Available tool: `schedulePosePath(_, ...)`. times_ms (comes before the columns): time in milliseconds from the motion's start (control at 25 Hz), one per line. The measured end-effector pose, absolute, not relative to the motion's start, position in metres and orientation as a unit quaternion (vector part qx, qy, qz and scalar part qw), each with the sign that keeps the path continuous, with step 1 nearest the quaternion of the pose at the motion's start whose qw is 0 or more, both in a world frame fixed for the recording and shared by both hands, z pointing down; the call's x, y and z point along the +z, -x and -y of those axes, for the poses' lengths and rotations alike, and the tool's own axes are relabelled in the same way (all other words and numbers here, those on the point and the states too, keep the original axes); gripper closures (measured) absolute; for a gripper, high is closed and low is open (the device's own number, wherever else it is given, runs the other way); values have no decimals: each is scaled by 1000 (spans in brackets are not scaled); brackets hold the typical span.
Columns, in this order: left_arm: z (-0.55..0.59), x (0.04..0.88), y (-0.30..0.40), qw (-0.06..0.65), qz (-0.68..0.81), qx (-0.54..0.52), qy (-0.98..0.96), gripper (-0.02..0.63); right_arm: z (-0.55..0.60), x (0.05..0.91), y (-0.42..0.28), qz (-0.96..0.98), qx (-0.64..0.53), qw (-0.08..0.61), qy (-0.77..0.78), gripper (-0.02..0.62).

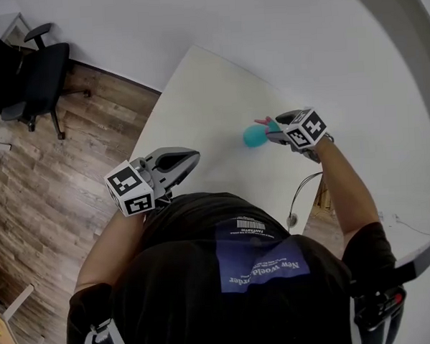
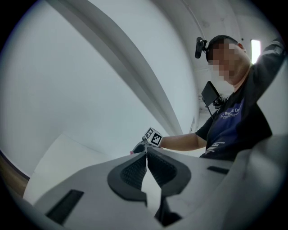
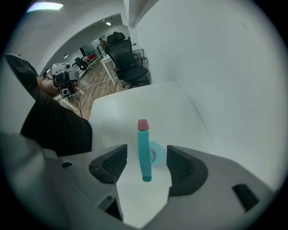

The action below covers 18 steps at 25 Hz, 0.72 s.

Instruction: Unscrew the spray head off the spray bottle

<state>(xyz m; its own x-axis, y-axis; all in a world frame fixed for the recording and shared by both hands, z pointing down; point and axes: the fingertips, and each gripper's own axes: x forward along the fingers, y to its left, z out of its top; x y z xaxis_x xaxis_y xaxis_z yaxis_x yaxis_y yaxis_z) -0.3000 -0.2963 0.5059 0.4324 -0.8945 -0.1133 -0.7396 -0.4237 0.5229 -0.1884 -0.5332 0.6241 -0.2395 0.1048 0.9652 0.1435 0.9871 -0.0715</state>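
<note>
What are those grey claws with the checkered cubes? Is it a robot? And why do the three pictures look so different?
It's no robot. A person holds a two-jaw grabbing tool in each hand, and the cubes with square markers are part of the tools. One picture comes from a camera on the person's head, looking down. The other two come from cameras riding on each tool, looking along its jaws. On the white table is a teal spray bottle with a pink nozzle. The right gripper hangs over it, jaws open on either side of the spray head, not touching. The left gripper is shut and empty, near the person's body.
</note>
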Motion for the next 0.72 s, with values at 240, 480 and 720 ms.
schedulePosePath(240,288,510,303,208,498,-198,-818,595,534,640,183,757,-30,648,82,330)
schedulePosePath(480,294,517,309,218,502,-206,-811,595,543,649,187,745,-22,661,82,398)
schedulePosePath(720,293,518,306,221,500,-208,-811,595,542,648,184,739,-29,668,83,471)
